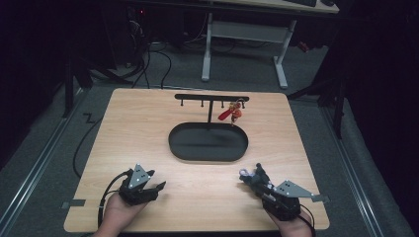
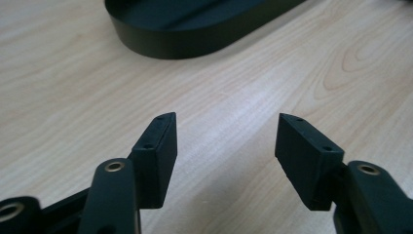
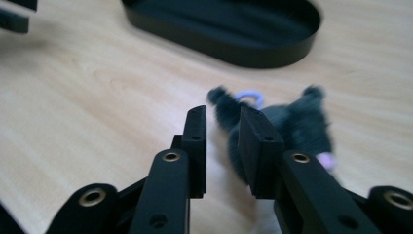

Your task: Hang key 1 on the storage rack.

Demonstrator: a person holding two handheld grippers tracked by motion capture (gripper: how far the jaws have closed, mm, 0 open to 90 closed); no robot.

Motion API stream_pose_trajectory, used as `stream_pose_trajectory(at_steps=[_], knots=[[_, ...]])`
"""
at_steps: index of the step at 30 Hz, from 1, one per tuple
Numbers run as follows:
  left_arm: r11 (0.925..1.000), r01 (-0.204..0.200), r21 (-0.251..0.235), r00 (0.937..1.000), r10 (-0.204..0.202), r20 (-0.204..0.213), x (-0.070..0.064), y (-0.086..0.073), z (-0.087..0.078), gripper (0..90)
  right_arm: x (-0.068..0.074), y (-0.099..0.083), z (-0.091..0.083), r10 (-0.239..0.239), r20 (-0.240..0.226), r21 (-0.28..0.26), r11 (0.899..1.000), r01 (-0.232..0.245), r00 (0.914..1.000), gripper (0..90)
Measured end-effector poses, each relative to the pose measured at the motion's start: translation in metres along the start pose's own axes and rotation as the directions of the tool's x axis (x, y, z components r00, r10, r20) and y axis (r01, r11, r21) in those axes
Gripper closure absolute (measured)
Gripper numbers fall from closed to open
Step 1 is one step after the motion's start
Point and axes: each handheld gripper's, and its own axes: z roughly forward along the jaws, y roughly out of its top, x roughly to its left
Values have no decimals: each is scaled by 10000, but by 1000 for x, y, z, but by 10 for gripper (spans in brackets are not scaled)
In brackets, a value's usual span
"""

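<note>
A black oval tray [image 1: 174, 144] lies mid-table, and a black T-shaped hook stand [image 1: 211, 97] rises from its far side. A red and orange keychain [image 1: 231, 113] hangs from a right-hand hook. A dark grey fuzzy toy [image 3: 297, 124] with a lilac ring [image 3: 249, 95] lies on the wood at the tips of my right gripper [image 3: 222, 112]. Its jaws stand a narrow gap apart. One fuzzy limb reaches across the tips, while most of the toy sits outside the right-hand jaw. In the high view the toy [image 1: 248, 174] lies just ahead of that gripper [image 1: 259, 181]. My left gripper [image 2: 226, 119] is wide open over bare wood, near the front left [image 1: 157, 180].
The tray's wall [image 2: 185, 44] lies a short way ahead of the left gripper and likewise ahead of the right one [image 3: 234, 48]. The table's front edge runs just behind both hands. Desk legs and cables stand on the floor beyond the table.
</note>
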Motion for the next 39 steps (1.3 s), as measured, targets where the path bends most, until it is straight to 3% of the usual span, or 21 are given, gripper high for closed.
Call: stream_pose_trajectory(at_steps=[4, 8, 10, 15, 19, 25, 28, 33, 39], knots=[[9998, 196, 96, 9998, -196, -38, 6, -3, 2, 364, -11, 4, -10, 332, 629, -637, 9975, -291, 9975, 684], [9980, 634, 17, 9979, -634, 131, 10, -3, 2, 344, -28, 1, -20, 817, 1497, -965, 9930, -677, 9854, 667], [9971, 754, -114, 9969, -751, 221, 10, -2, 1, 339, -36, -2, -22, 1015, 1813, -893, 9922, -864, 9782, 662], [9980, 622, -95, 9971, -617, 447, 9, -1, 3, 334, -47, -10, -24, 1364, 2472, -518, 9905, -1275, 9593, 646], [9985, 503, -232, 9977, -492, 475, 7, 3, 3, 330, -52, -14, -21, 1320, 2811, 20, 9904, -1381, 9506, 626], [9999, 124, -58, 9982, -120, 582, 2, 5, 8, 324, -56, -13, -16, 1425, 2758, 813, 9820, -1708, 9506, 613], [10000, 40, -26, 9980, -39, 638, 1, 5, 9, 325, -60, -10, -14, 1469, 2899, 1373, 9715, -1930, 9457, 616], [10000, 10, -21, 9978, -9, 669, -1, 5, 9, 325, -68, 1, -20, 1487, 2949, 1861, 9600, -2093, 9439, 616], [10000, 22, -38, 9976, -19, 695, -1, 5, 8, 327, -73, 15, -24, 1312, 2812, 2529, 9455, -2052, 9506, 603]])
